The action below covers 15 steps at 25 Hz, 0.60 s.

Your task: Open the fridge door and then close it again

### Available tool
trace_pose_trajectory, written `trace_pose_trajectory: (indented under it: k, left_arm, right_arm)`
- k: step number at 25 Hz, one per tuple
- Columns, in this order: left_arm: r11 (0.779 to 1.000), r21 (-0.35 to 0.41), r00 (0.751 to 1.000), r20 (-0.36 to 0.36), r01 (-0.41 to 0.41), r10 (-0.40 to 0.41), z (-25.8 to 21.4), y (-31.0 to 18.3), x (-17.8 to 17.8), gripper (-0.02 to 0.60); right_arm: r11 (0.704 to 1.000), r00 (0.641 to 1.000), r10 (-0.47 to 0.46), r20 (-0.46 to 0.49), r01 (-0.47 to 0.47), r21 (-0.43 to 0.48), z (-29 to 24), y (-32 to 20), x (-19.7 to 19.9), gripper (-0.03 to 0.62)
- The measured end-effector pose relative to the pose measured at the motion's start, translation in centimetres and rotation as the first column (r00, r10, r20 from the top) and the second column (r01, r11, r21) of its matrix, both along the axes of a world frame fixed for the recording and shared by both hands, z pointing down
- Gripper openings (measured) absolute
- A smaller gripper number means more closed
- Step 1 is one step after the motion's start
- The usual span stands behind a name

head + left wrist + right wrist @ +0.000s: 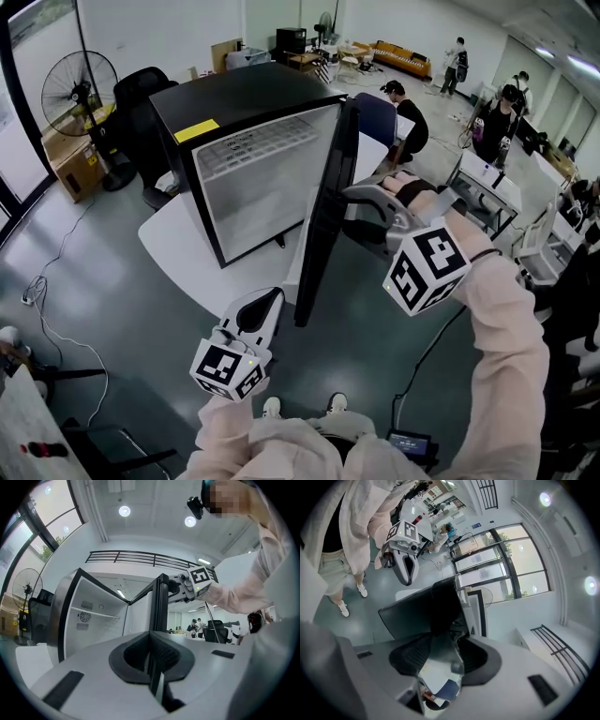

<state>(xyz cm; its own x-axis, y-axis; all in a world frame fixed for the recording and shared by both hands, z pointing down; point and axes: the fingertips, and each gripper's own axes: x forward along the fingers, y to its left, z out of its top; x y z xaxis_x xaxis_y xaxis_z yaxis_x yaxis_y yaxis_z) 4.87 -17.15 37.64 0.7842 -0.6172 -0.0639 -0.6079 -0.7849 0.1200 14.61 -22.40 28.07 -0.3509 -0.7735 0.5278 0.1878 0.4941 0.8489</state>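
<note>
Two grippers work at the fridge (246, 112), which sits on a white table (178, 244). Head view: fridge door (323, 225) stands wide open, edge-on; right gripper (358, 199) at its top edge, left gripper (265, 302) low, just beside its bottom corner. Left gripper view: jaws together, nothing between them, door ahead. Right gripper view: jaws set wide, clamped on the door's edge.
</note>
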Motion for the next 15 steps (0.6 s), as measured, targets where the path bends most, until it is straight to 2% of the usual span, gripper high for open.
trace_pose_trajectory:
  k: [15]
  left_arm:
    - [0.981, 0.016, 0.981, 0.018, 0.192, -0.192, -0.1, 2.7, 7.4, 0.012]
  right_arm:
    - [0.976, 0.976, -0.216, -0.036, 0.217, 0.006, 0.5, 2.3, 6.9, 0.196]
